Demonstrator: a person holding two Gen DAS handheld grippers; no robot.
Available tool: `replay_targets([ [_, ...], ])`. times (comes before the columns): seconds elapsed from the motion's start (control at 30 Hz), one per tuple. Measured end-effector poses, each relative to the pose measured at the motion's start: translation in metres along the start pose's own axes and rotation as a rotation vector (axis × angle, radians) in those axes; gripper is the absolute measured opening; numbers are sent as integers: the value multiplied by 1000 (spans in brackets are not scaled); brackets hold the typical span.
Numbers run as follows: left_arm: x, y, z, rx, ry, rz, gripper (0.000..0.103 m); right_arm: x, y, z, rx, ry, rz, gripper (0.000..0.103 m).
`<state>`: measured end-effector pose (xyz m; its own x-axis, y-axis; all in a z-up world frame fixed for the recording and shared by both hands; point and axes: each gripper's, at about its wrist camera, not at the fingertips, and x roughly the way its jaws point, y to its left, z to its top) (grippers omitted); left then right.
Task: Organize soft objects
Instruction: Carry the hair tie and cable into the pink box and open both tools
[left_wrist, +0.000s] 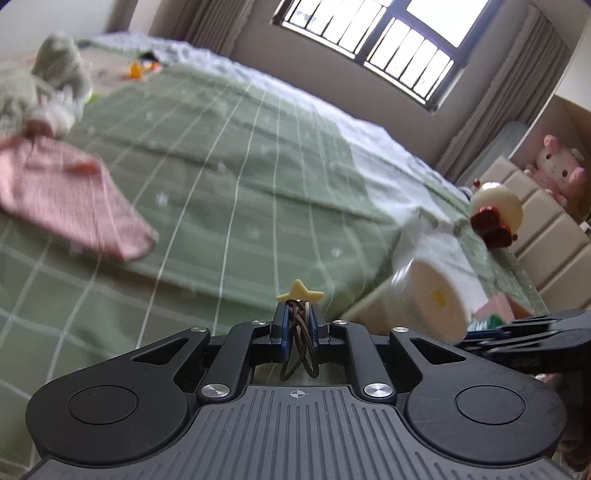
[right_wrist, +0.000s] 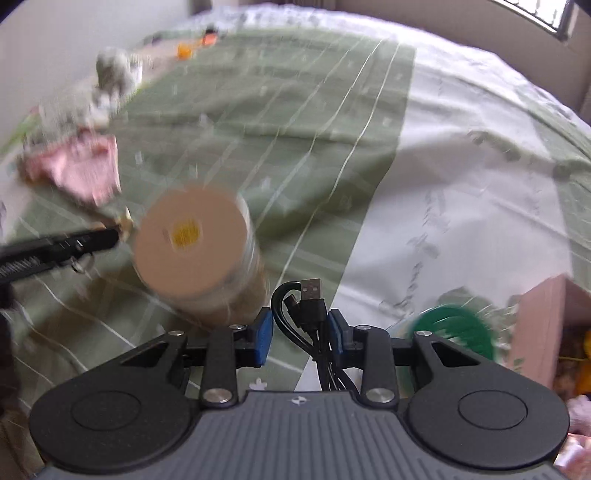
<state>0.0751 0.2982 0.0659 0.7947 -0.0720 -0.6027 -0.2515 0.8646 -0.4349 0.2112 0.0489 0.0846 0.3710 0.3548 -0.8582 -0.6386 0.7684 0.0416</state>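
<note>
Left gripper (left_wrist: 298, 325) jaws clamp 1 hair tie (left_wrist: 300, 295); right gripper (right_wrist: 300, 334) jaws apart around 1 cable (right_wrist: 312, 295).

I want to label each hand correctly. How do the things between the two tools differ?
The left tool is shut on thin brown hair ties with a yellow star charm; the right tool has a bundled black USB cable between its jaws. The hair ties fill a narrow gap; the cable touches only the right-hand pad, and the jaws stand wider. Both are looped, flexible items above the green bedspread.
</note>
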Motion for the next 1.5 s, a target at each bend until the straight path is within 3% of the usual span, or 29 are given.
replay_targets([
  [0.17, -27, -54, 32, 104, -75, 13, 13, -77, -28, 15, 60, -142, 14, 31],
  [0.37, -49, -167, 46, 280, -127, -55, 13, -169, -77, 5, 112, -293, -22, 32],
  [0.6, -21, -295, 9, 422, -53, -199, 13, -232, -161, -40, 220, -364, -101, 32],
  [0.77, 23, -355, -32, 488, 52, -282, 13, -230, -217, -72, 303, -347, -129, 32],
  [0.87, 58, -373, -57, 486, 135, -345, 14, -207, -238, -87, 341, -312, -118, 32],
  [0.97, 102, -377, -85, 438, 254, -472, 18, -174, -255, -102, 384, -264, -94, 32],
  [1.03, 127, -379, -103, 475, 304, -436, 21, -148, -263, -110, 398, -217, -76, 39],
  [1.1, 140, -382, -120, 603, 257, -312, 26, -129, -266, -118, 407, -175, -73, 49],
  [1.17, 142, -379, -126, 668, 212, -318, 29, -120, -267, -125, 408, -166, -71, 54],
  [1.3, 139, -361, -118, 597, 209, -345, 30, -115, -273, -130, 448, -161, -48, 55],
  [1.37, 128, -350, -111, 559, 146, -329, 30, -119, -273, -132, 465, -165, -41, 56],
  [1.43, 115, -340, -109, 538, 76, -300, 30, -126, -263, -134, 451, -181, -58, 68],
  [1.5, 100, -331, -106, 518, 21, -259, 30, -135, -251, -135, 426, -200, -93, 72],
])
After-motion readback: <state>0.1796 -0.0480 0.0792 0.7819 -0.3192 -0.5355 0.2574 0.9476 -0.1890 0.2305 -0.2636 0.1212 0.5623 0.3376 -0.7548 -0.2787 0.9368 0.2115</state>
